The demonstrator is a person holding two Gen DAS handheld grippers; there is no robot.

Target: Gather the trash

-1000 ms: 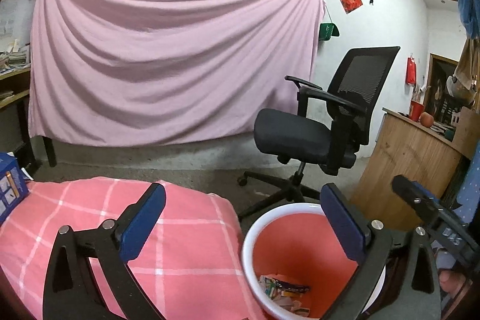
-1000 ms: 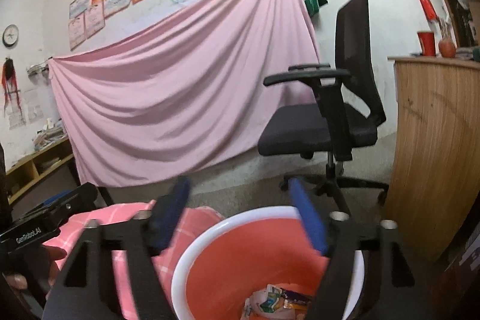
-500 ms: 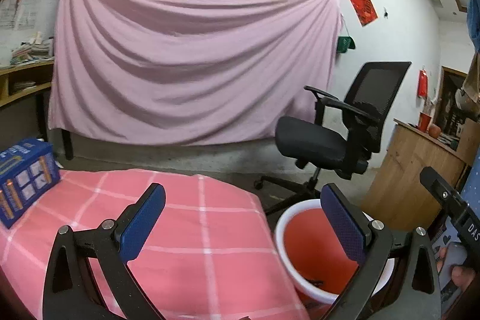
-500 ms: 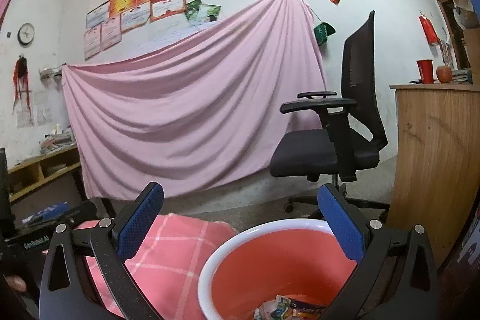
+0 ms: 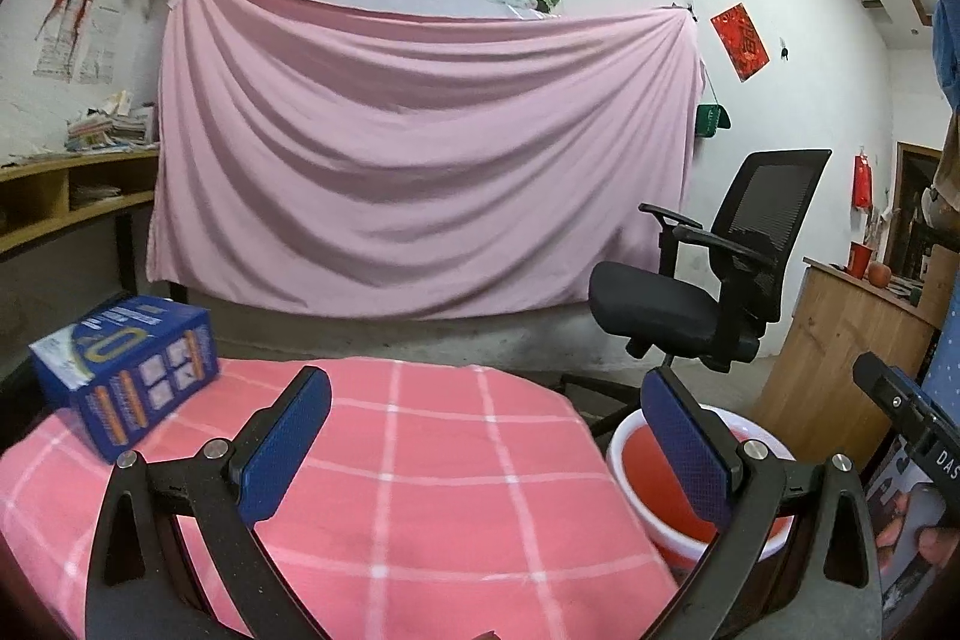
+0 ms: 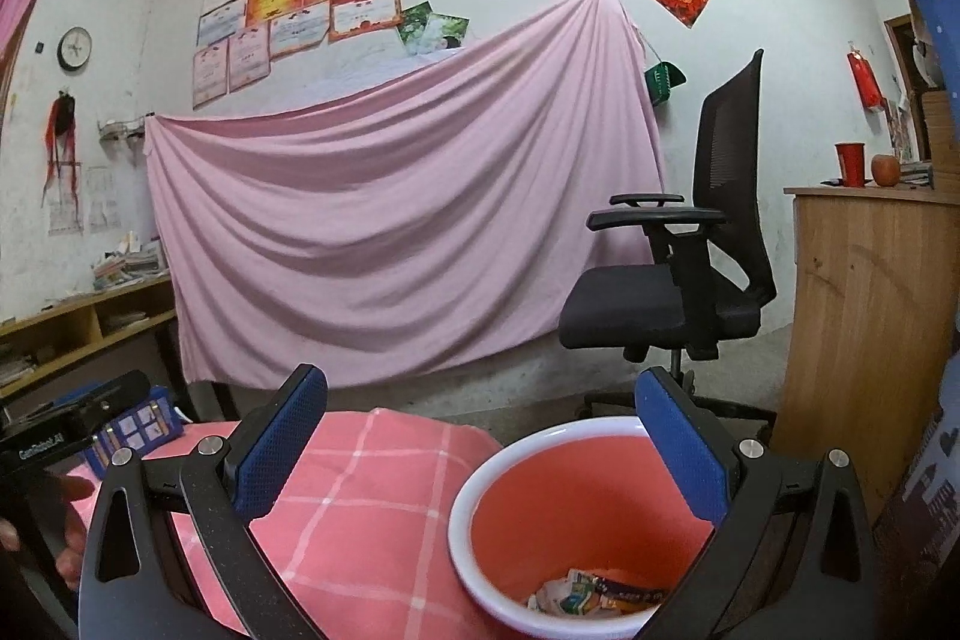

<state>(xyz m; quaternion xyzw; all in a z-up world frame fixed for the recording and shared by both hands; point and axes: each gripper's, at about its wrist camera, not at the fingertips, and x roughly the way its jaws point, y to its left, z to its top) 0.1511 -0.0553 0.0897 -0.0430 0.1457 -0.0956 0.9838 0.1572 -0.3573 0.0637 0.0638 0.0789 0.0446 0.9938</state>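
Note:
A pink bin with a white rim (image 6: 576, 508) stands on the floor beside the table; several crumpled wrappers (image 6: 594, 595) lie at its bottom. It also shows at the right of the left wrist view (image 5: 654, 466). My left gripper (image 5: 486, 442) is open and empty above the table's pink checked cloth (image 5: 420, 490). My right gripper (image 6: 480, 436) is open and empty above the bin's near side. A blue carton (image 5: 126, 373) lies on the cloth at the far left, apart from both grippers.
A black office chair (image 5: 702, 298) stands behind the bin. A wooden counter (image 6: 870, 328) with a red cup and a fruit is at the right. A pink sheet (image 5: 420, 160) hangs on the back wall. Shelves (image 5: 60, 196) are at the left.
My left gripper has swung left and up from over the bin to over the table, bringing the blue carton into view. My right gripper opened wide and stays above the bin.

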